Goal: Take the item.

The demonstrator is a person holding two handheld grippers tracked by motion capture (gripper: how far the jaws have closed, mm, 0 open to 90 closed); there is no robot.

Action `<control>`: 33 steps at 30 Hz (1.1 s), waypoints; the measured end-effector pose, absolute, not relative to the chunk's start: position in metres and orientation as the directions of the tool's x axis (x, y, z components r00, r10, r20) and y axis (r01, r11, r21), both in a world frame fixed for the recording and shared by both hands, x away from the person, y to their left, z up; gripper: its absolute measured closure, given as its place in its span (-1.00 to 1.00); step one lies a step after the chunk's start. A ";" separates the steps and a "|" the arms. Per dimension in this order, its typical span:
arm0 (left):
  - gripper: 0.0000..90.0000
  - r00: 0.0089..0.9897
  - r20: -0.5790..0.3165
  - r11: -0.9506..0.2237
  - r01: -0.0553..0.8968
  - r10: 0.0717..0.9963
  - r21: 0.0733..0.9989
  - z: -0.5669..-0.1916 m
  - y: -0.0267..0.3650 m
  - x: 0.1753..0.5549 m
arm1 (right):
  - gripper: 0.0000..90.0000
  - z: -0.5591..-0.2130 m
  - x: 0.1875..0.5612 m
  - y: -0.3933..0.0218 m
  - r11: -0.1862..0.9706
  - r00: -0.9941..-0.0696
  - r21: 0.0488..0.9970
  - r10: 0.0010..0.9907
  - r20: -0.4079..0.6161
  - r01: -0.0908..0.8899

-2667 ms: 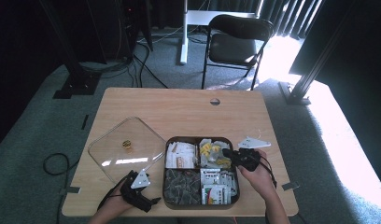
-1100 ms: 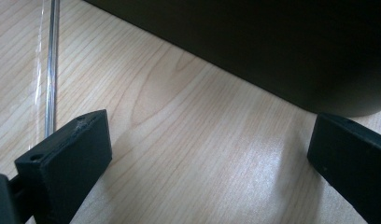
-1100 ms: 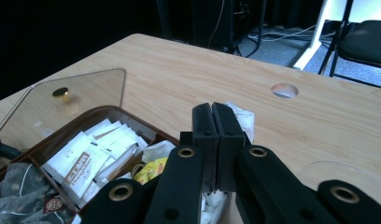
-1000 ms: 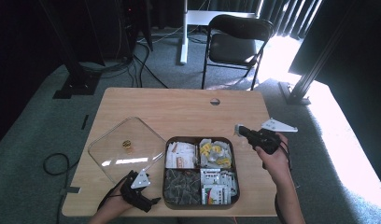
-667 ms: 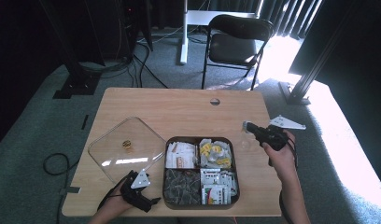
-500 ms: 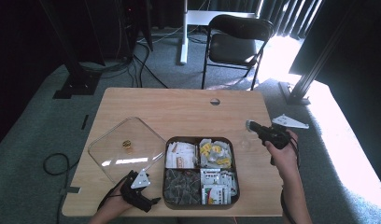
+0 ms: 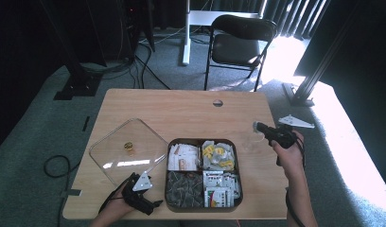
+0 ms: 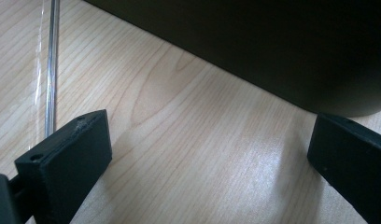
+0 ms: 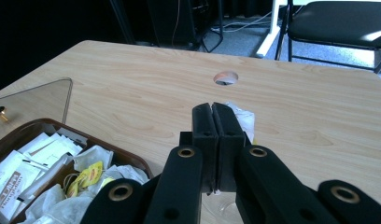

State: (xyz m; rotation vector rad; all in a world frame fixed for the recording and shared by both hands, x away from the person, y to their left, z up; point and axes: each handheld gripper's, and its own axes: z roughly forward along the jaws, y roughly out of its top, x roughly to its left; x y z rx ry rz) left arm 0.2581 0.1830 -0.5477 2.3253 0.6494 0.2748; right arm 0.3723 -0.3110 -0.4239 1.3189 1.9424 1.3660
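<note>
Left gripper: the left gripper (image 7: 153, 203) rests on the pale wooden table (image 7: 181, 109) at the near left corner of the tray. In the left gripper view its jaws stand wide apart with only bare wood between them, so it is released and idle.
Tray: a dark brown, four-compartment plastic tray (image 7: 200, 140) of paper sachets and wrapped packets sits near the front edge of the table. Its dark wall is just beyond the left gripper.
Lid: a clear, square plastic lid with a small brass knob (image 7: 129, 151) lies flat on the table, left of the tray and touching or just beside it.
Right gripper: the right gripper (image 9: 212, 116) is clenched, jaws pressed together. It hangs over bare table to the right of the tray's far right corner.
Packet: a small, crinkled, clear-and-white wrapped packet (image 9: 242, 116) shows just past the jaw tips, pinched by an edge and held over the table, apart from the tray.
Handling: it is likely very light and limp. The film wrap probably slips and creases, and anything inside could crush.
Hold: a pinch on the flat sealed edge looks safest, firm enough that the film does not slide out.
Risk: it may swing or twist when carried, so slow moves suit it.
Beyond: a round cable hole (image 7: 217, 102) lies in the far part of the table. A black folding chair (image 7: 243, 42) stands behind it.
</note>
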 end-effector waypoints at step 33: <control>-1.00 0.852 0.016 -0.632 0.375 0.523 0.678 -0.548 0.183 0.258 | 0.42 -0.447 0.381 -0.309 0.072 -0.461 0.863 0.866 0.195 0.501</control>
